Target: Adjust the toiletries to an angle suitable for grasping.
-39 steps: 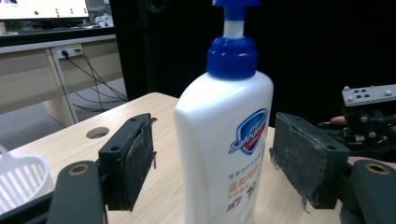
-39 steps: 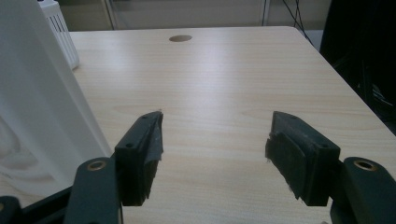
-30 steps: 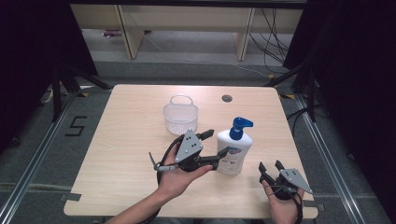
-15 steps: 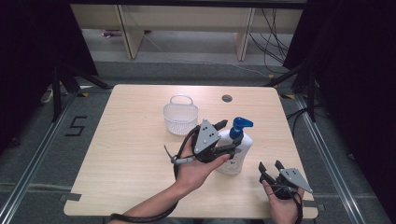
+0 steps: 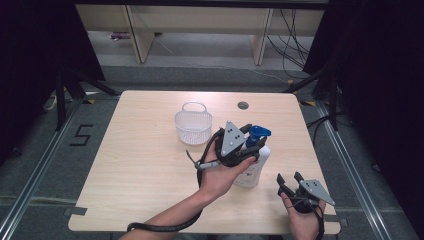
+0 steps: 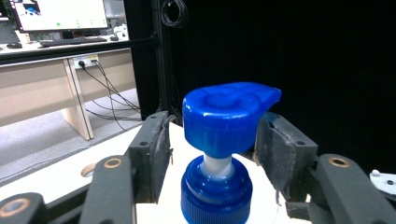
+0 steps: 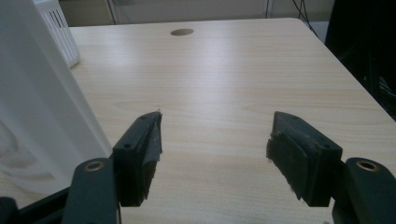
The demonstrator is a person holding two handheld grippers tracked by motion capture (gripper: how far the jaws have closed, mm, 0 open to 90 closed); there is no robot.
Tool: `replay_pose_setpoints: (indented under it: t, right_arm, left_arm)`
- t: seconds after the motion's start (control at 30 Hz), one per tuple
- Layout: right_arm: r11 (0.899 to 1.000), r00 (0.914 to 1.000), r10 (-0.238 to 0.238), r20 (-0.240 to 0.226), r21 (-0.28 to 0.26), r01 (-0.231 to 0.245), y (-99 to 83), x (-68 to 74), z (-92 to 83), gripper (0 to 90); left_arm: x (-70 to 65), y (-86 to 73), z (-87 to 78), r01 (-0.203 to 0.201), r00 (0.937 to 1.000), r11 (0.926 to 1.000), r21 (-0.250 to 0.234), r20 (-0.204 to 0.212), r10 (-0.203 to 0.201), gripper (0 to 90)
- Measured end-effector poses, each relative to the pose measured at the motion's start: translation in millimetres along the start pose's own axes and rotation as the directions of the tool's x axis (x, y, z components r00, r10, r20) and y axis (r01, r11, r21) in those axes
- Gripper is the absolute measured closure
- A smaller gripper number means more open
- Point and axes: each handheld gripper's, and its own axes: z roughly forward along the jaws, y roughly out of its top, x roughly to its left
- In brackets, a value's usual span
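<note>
A white pump bottle (image 5: pixel 253 169) with a blue pump head (image 6: pixel 224 119) stands upright right of the table's middle. My left gripper (image 5: pixel 248 136) reaches it from the left at pump height. In the left gripper view the jaws sit on either side of the pump head, open, with a small gap at the left pad (image 6: pixel 154 149). My right gripper (image 5: pixel 289 178) rests low near the front right edge, open and holding nothing, just right of the bottle. The bottle's white side (image 7: pixel 37 102) fills the left of the right gripper view, beside my right gripper (image 7: pixel 215 135).
A clear plastic basket (image 5: pixel 193 125) with a handle stands left of and behind the bottle; its corner (image 7: pixel 58 28) appears past the bottle. A round cable hole (image 5: pixel 243 105) is near the far edge of the wooden table (image 5: pixel 140 150). Metal floor rails flank the table.
My left gripper has moved right and forward to the bottle and now straddles its pump head. The right gripper has stayed in place.
</note>
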Motion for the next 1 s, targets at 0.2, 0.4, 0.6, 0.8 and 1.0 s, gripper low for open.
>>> replay_pose_setpoints:
  t: [0.2, 0.4, 0.6, 0.8, 1.0]
  right_arm:
    - [1.000, 0.9999, -0.004, -0.015, 0.011, 0.005, 0.9, -0.9, 0.1, 34.8]
    - [1.000, 0.9998, -0.016, -0.011, 0.010, 0.016, 1.0, -2.6, -0.4, 34.6]
    - [1.000, 0.9998, -0.009, -0.019, -0.001, 0.009, 0.6, -2.2, 0.5, 34.6]
    - [1.000, 0.9998, -0.010, -0.018, -0.012, 0.010, 0.5, -3.4, 1.5, 34.3]
    - [1.000, 0.9996, 0.019, -0.023, -0.003, -0.019, 0.4, -3.3, 1.2, 34.1]
  left_arm:
    - [-0.2, 1.5, 3.2, 0.001, 1.0000, 1.0000, -0.006, 0.001, -0.001, 54.5]
    - [-2.7, 1.5, 3.3, -0.002, 0.9999, 0.9999, -0.014, -0.014, 0.002, 59.1]
    - [-2.6, 1.2, 2.2, 0.004, 1.0000, 0.9998, -0.022, -0.008, -0.004, 59.6]
    - [2.5, 4.4, 2.0, 0.014, 0.9999, 0.9999, 0.001, 0.009, -0.014, 59.7]
    - [5.7, 8.9, -1.3, 0.012, 0.9995, 0.9999, -0.006, 0.029, -0.012, 59.7]
